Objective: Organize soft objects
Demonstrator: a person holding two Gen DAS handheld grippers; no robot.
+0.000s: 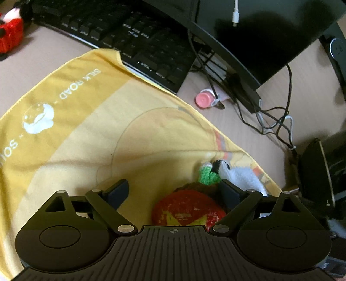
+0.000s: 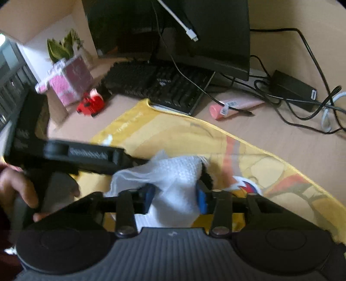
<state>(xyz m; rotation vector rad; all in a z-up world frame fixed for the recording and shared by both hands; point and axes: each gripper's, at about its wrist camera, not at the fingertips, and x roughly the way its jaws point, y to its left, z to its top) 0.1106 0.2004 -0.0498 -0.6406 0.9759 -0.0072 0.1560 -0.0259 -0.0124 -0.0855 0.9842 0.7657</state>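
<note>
Surface (image 1: 302,90) of pale beige fills the left wrist view, with a yellow cloth (image 1: 90,138) printed "SILK ROAD" spread over most of its near part. The cloth's far corner lies against the front edge of a black keyboard (image 1: 121,41), behind which a dark monitor (image 1: 259,32) stands with a white cable plug (image 1: 235,17) hanging before it. A pink tube (image 1: 203,99) lies beside a tangle of black cables (image 1: 274,121), and a red toy (image 1: 10,34) sits at the far left. The left gripper (image 1: 175,192) hovers over the cloth with its fingers spread apart and empty; just below them lies a red crocheted toy (image 1: 188,210) with a green knitted piece (image 1: 208,175), touching a white soft item (image 1: 242,175). In the right wrist view the same beige surface (image 2: 281,147) meets a tan wall, and a potted plant (image 2: 62,45) stands behind a pink and white box (image 2: 69,84) at the far left, near the red toy (image 2: 90,104). The keyboard (image 2: 155,86), monitor (image 2: 194,32), pink tube (image 2: 229,107) and a black power brick (image 2: 292,88) with cables lie beyond the yellow cloth (image 2: 173,134). The right gripper (image 2: 176,197) has its blue-padded fingers clamped on the white soft item (image 2: 173,173) above the cloth. The left gripper (image 2: 86,154) crosses from the left, held by a hand (image 2: 17,190).
</note>
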